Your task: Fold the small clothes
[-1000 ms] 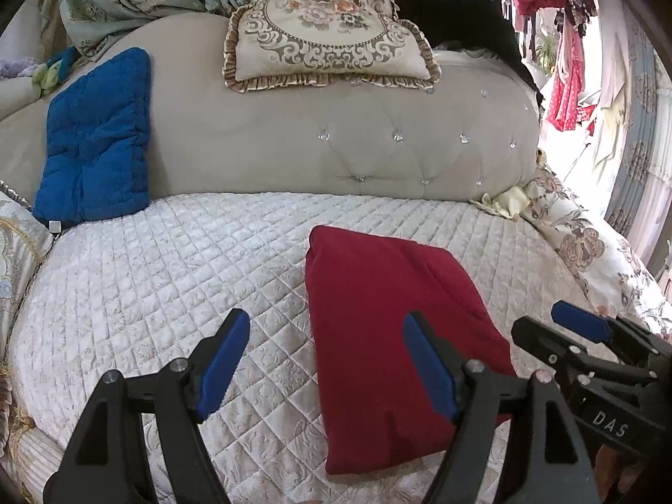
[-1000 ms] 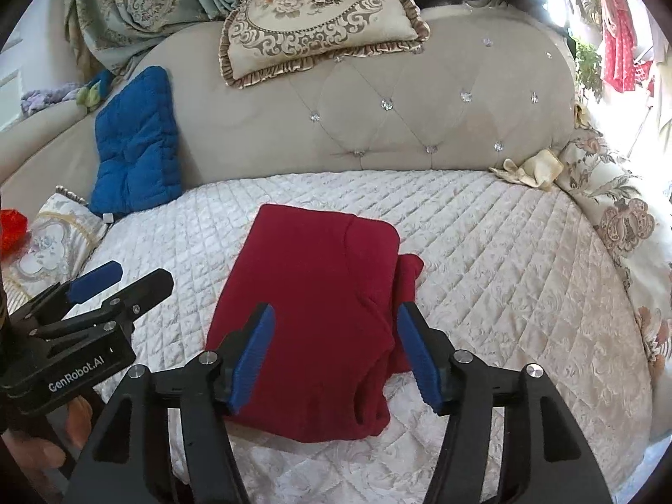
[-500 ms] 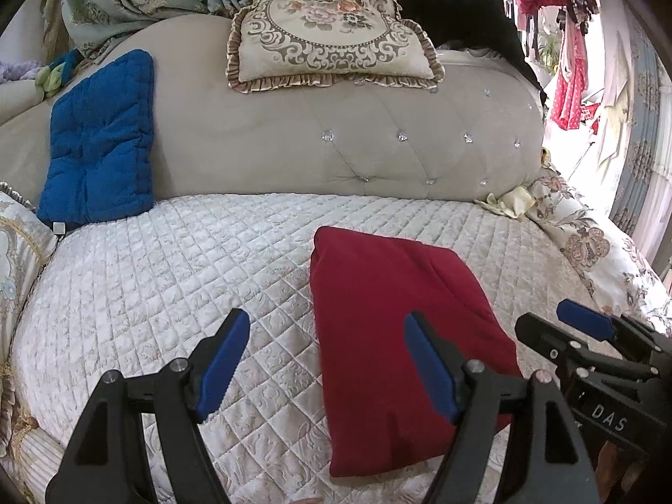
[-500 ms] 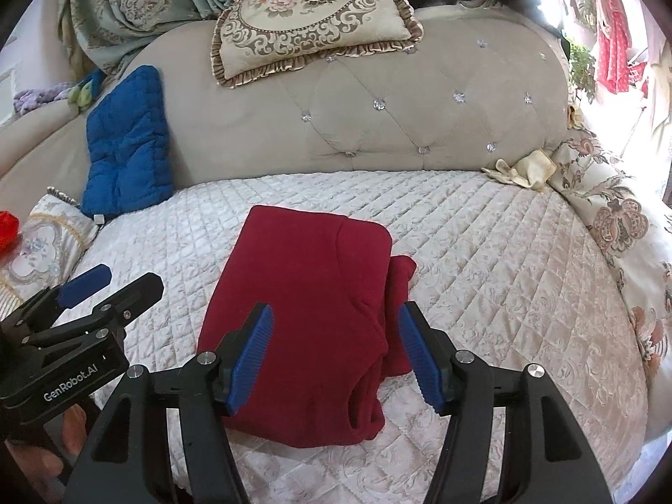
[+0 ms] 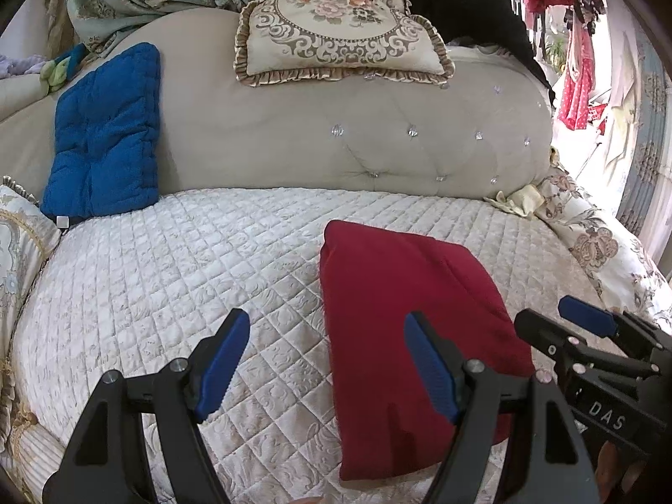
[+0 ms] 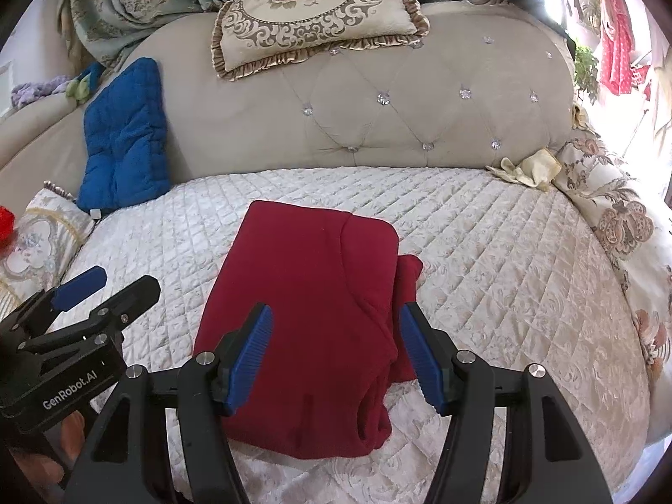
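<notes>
A dark red garment [image 5: 395, 315] lies folded into a compact rectangle on the white quilted bedspread [image 5: 168, 277]. It also shows in the right wrist view [image 6: 311, 294], with a fold edge and a strip of cloth sticking out on its right side. My left gripper [image 5: 327, 369] is open and empty, held above the garment's near left edge. My right gripper [image 6: 336, 348] is open and empty, held above the garment's near end. Each gripper shows at the edge of the other's view: the right one [image 5: 588, 336], the left one [image 6: 84, 298].
A tufted beige headboard [image 5: 336, 134] runs behind the bed. A blue quilted cushion [image 5: 105, 134] leans at the left, an ornate frilled pillow [image 5: 340, 25] sits on top. A floral bolster [image 6: 621, 227] and pale cloth [image 6: 525, 168] lie at the right. Another pillow [image 6: 38, 243] is at far left.
Both grippers have drawn back and up slightly from the folded garment, staying open. The garment has not moved.
</notes>
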The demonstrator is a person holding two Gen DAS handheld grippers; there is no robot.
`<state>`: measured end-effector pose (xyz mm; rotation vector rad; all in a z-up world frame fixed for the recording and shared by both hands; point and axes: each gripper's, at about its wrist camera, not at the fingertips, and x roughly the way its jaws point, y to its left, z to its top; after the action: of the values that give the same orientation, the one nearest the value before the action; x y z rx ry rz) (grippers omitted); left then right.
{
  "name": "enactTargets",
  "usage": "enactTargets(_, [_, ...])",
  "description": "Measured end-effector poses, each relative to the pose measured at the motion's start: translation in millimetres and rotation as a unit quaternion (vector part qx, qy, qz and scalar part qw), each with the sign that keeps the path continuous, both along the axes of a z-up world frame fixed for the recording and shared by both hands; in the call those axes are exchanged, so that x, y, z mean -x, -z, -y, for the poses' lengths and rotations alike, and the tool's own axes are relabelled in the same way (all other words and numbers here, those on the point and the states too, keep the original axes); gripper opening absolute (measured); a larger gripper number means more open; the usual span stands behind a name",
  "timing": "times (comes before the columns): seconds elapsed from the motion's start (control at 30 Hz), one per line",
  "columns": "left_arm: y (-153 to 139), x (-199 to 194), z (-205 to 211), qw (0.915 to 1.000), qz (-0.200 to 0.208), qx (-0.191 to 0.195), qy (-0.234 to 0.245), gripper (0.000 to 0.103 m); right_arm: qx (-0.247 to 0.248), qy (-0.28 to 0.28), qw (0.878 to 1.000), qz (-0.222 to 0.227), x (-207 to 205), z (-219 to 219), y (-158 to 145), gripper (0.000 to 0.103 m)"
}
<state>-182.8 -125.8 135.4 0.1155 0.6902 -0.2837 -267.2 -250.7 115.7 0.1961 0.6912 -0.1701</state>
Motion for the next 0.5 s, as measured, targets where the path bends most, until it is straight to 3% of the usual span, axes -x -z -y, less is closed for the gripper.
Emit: enactTargets(0.5, [14.3,-11.2,1.1,0.9998,-0.02,-0.003,-0.004,0.079,0.0,0.007,1.0,-0.023,-12.1,6.5,16.7,0.043])
